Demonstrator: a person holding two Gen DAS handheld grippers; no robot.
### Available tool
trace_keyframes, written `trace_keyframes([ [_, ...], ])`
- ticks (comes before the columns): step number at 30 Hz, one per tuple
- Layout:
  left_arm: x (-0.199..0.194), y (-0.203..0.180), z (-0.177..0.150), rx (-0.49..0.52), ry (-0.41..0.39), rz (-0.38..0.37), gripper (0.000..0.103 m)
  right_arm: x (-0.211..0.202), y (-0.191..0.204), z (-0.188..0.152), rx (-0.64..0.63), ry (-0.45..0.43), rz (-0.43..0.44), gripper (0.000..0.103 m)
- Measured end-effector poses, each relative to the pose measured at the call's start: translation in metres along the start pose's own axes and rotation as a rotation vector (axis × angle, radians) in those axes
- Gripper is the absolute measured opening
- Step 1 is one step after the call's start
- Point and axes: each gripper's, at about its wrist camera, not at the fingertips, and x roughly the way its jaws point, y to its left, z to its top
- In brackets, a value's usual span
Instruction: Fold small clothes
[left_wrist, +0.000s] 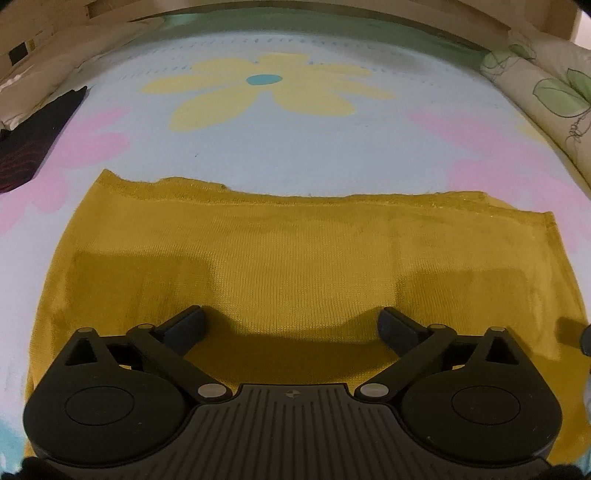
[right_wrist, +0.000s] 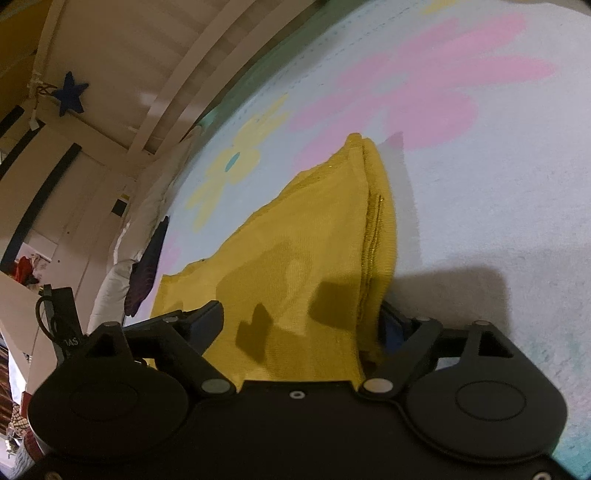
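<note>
A mustard-yellow knit garment (left_wrist: 295, 251) lies folded flat on a light blue bed sheet with flower prints (left_wrist: 295, 140). My left gripper (left_wrist: 291, 323) is open just above the garment's near part, its fingers wide apart and empty. In the right wrist view the same garment (right_wrist: 314, 236) shows its stacked folded edge on the right. My right gripper (right_wrist: 299, 321) is open, its fingers straddling the garment's near end: one finger over the cloth, the other beside the folded edge.
A dark garment with red lines (left_wrist: 33, 136) lies at the sheet's left edge, also seen in the right wrist view (right_wrist: 147, 266). A leaf-print pillow (left_wrist: 546, 96) sits at the back right. A wooden bed frame (right_wrist: 155, 92) and white pillows (right_wrist: 122, 266) border the bed.
</note>
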Motion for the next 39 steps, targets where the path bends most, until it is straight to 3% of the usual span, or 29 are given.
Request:
trace_keyframes([
  [6,-0.002,-0.004,-0.002,-0.012,-0.014,0.004,0.102,0.002,0.007,0.001,0.019,0.010,-0.002,0.099],
  [11,-0.002,-0.002,-0.001,-0.022,-0.018,-0.002,0.102,0.007,0.020,0.006,0.050,0.047,-0.079,0.101],
  [17,0.001,0.000,0.001,-0.021,-0.015,-0.010,0.102,0.008,0.004,0.005,0.123,0.053,-0.003,0.102],
  [20,0.001,0.000,0.003,0.001,-0.004,-0.015,0.102,0.007,0.000,0.006,0.100,0.060,0.017,0.091],
  [22,0.001,0.001,0.007,0.010,0.002,-0.015,0.100,0.010,-0.004,0.005,0.100,0.086,0.016,0.055],
  [24,-0.004,0.001,0.010,0.001,-0.034,-0.005,0.079,0.014,-0.005,0.003,0.097,0.111,0.000,0.027],
  [26,-0.008,0.000,0.012,-0.002,-0.070,0.035,0.074,0.014,0.000,0.002,0.057,0.101,-0.031,0.027],
  [28,-0.004,-0.002,0.011,0.012,-0.058,0.068,0.074,0.013,0.006,0.004,0.041,0.099,-0.058,0.026],
  [32,0.000,0.005,0.011,0.007,-0.033,0.032,0.073,0.012,0.021,0.006,-0.007,0.093,-0.104,0.026],
  [35,-0.008,0.012,0.019,-0.025,-0.016,0.019,0.063,0.012,0.029,0.006,-0.024,0.085,-0.126,0.026],
  [39,-0.026,0.026,0.023,-0.059,-0.030,0.005,0.063,0.011,0.040,0.008,-0.028,0.066,-0.141,0.026],
])
